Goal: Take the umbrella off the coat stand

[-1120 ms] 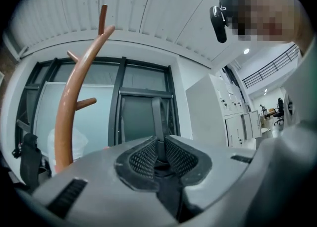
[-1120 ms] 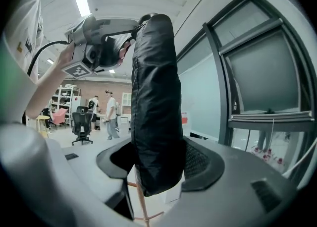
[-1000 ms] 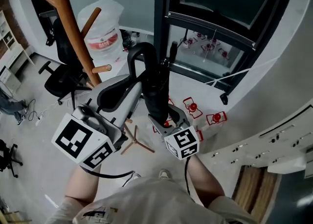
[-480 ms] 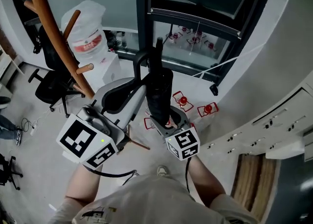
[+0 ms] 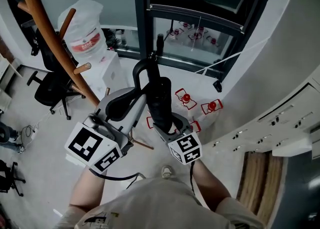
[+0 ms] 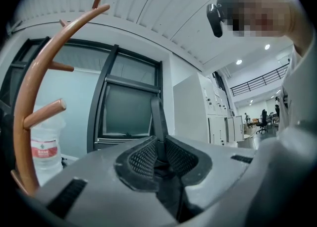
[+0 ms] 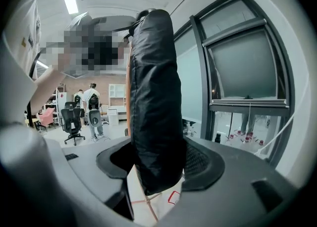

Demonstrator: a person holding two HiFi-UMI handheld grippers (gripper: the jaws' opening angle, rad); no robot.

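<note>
though part-hidden, umbrella (image 7: 153, 97) in right gripper (image 7: 157, 164)

The umbrella (image 7: 156, 102) is wrapped in thin black cloth, creased and with a weak shine, and its handle (image 5: 145, 62) looks like smooth black plastic. The stand (image 6: 21, 122) is brown wood, smooth and a little glossy. The left gripper (image 6: 158, 157) and the right gripper (image 7: 154, 164) have shells of matt grey plastic, and their pads (image 6: 142, 160) are black and rubber-like, with a fine grid texture.
</note>
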